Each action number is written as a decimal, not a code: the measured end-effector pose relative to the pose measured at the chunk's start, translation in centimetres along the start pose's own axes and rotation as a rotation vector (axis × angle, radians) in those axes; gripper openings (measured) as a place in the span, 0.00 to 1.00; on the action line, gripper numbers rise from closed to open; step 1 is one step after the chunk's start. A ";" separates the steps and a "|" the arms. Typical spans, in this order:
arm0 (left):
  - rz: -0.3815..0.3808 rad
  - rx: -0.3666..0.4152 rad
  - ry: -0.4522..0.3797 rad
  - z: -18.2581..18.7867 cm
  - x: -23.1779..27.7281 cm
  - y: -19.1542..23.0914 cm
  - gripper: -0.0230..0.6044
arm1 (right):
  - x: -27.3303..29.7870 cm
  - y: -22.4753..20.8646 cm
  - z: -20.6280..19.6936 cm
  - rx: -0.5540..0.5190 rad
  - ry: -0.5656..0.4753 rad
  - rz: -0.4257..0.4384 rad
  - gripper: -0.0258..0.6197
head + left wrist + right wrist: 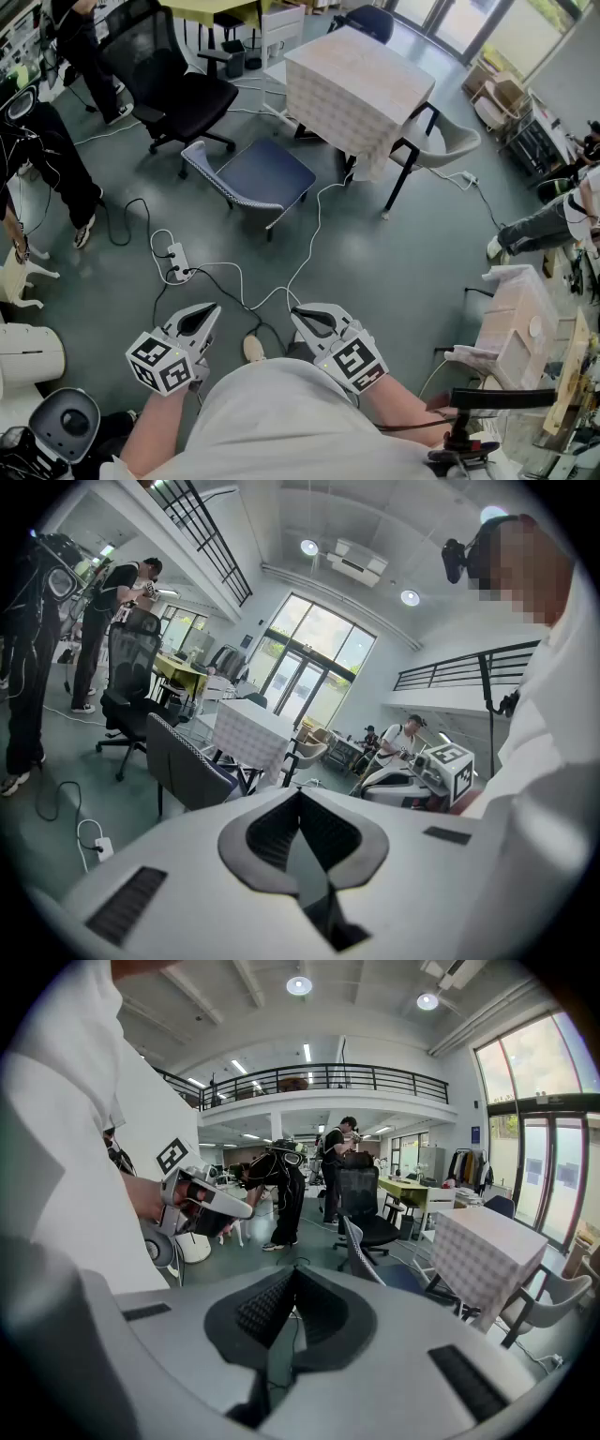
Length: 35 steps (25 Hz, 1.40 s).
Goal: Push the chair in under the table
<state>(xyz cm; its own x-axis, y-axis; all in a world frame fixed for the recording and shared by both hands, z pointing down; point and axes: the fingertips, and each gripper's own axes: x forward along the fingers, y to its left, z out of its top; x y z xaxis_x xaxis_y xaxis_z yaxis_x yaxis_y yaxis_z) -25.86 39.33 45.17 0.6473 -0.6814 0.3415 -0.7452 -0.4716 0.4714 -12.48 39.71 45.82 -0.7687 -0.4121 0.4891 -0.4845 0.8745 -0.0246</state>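
A blue-seated chair with a patterned backrest stands on the grey floor, pulled out to the left of a table covered in a checked cloth. Both grippers hang close to my body, far short of the chair. My left gripper is shut and empty, and so is my right gripper. The left gripper view shows its jaws closed, with the chair and table far ahead. In the right gripper view the jaws are closed too, with the chair and table beyond.
A black office chair stands left of the blue one. A white power strip and cables lie on the floor between me and the chair. A beige chair sits beyond the table. People stand at the left; boxes crowd the right.
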 end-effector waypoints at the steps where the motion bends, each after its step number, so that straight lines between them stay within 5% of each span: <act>1: 0.005 -0.002 -0.001 0.0 0.3 -0.3 0.05 | -0.3 -0.3 -0.1 -0.002 -0.003 0.000 0.06; 10: 0.040 -0.005 0.021 0.7 4.7 -2.4 0.05 | -3.2 -5.1 -1.1 0.012 -0.025 0.004 0.06; 20: 0.237 -0.032 0.002 2.6 11.5 -1.3 0.07 | -7.6 -13.9 -5.8 0.052 -0.004 0.008 0.07; 26: 0.327 -0.164 0.033 3.4 15.4 3.9 0.26 | -7.1 -18.7 -6.4 0.089 -0.043 -0.040 0.27; 35: 0.495 -0.371 0.044 6.5 22.0 18.0 0.36 | -5.2 -28.0 -4.9 0.128 0.022 -0.187 0.28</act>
<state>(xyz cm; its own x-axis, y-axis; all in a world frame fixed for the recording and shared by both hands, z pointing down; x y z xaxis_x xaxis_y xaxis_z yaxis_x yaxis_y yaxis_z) -26.09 12.19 55.88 0.2510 -0.7424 0.6211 -0.8584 0.1257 0.4973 7.16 18.67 48.26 -0.6522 -0.5568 0.5144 -0.6676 0.7433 -0.0419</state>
